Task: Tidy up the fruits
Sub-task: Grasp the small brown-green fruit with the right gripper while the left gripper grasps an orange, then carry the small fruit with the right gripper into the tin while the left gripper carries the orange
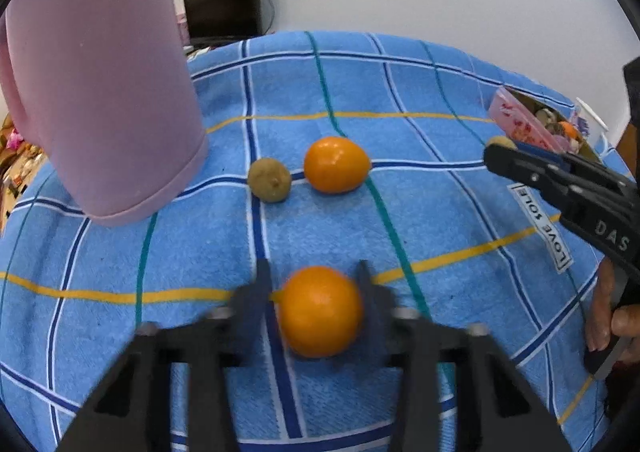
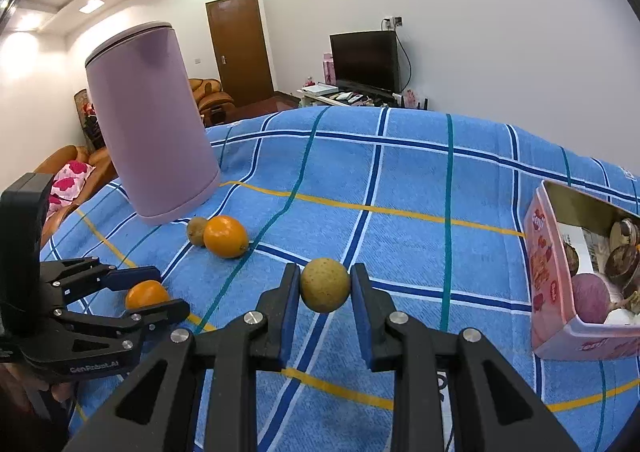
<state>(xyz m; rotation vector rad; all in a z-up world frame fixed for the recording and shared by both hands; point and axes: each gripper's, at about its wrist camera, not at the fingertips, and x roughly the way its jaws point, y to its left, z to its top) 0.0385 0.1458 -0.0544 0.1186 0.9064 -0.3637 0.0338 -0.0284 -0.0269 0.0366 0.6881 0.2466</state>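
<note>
My left gripper [image 1: 314, 272] is shut on an orange [image 1: 320, 312] low over the blue checked cloth [image 1: 440, 211], a pad against each side. The right wrist view shows that left gripper [image 2: 170, 290] at the lower left with the orange [image 2: 146, 294] in it. My right gripper [image 2: 326, 270] is shut on a round yellow-brown fruit [image 2: 325, 284]. In the left wrist view the right gripper [image 1: 496, 151] reaches in from the right with the yellow-brown fruit [image 1: 500, 140] at its tip. A second orange [image 1: 336, 164] and a small brown fruit [image 1: 269, 179] lie side by side on the cloth.
A tall pink jug [image 1: 104, 91] stands on the cloth at the left, close behind the loose fruits. An open pink box [image 2: 560, 272] holding several items sits at the right edge. A person's hand [image 1: 604, 316] holds the right gripper's handle. A TV [image 2: 366, 59] stands behind.
</note>
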